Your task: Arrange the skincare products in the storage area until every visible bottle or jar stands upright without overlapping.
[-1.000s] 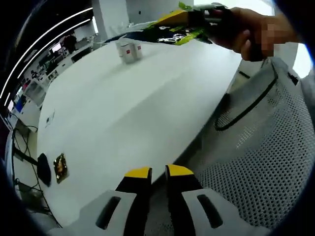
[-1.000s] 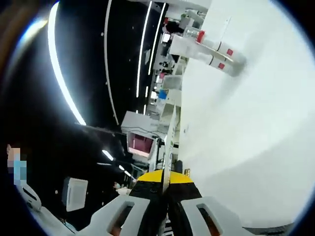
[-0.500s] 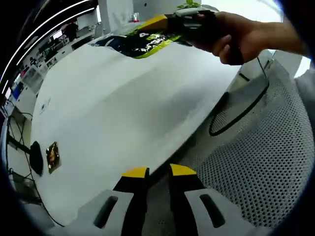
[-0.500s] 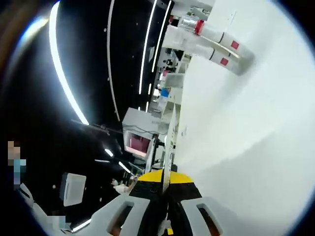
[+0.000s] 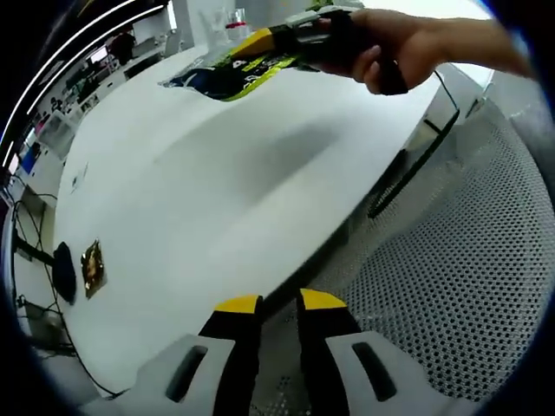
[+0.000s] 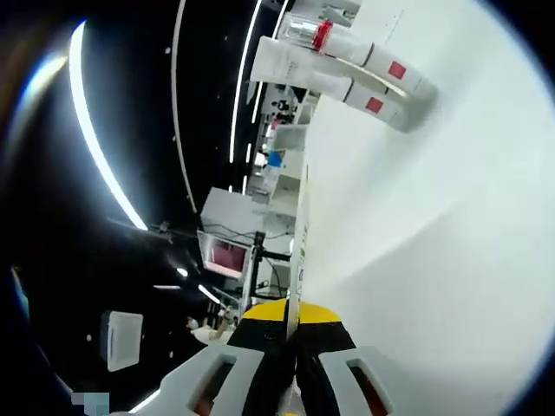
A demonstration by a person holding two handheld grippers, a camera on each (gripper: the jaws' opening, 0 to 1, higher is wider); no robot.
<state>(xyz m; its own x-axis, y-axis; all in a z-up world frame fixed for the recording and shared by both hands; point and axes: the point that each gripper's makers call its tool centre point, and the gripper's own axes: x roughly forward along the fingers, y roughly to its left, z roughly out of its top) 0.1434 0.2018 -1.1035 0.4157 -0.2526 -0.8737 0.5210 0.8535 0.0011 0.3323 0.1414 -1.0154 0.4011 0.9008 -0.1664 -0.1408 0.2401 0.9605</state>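
Flat pouch carried over the table, bottles waiting beyond

The left gripper (image 5: 277,303) hangs at the table's (image 5: 199,217) near edge, jaws slightly apart, holding nothing. Far ahead of it the right gripper (image 6: 288,310), jaws pressed together, pinches a thin dark-and-green pouch (image 5: 234,71) by its edge, a hand (image 5: 395,43) behind it. Beyond those jaws two white bottles (image 6: 347,74) with red labels stand close together. I'd lower the pouch well apart from them, avoiding overlap.
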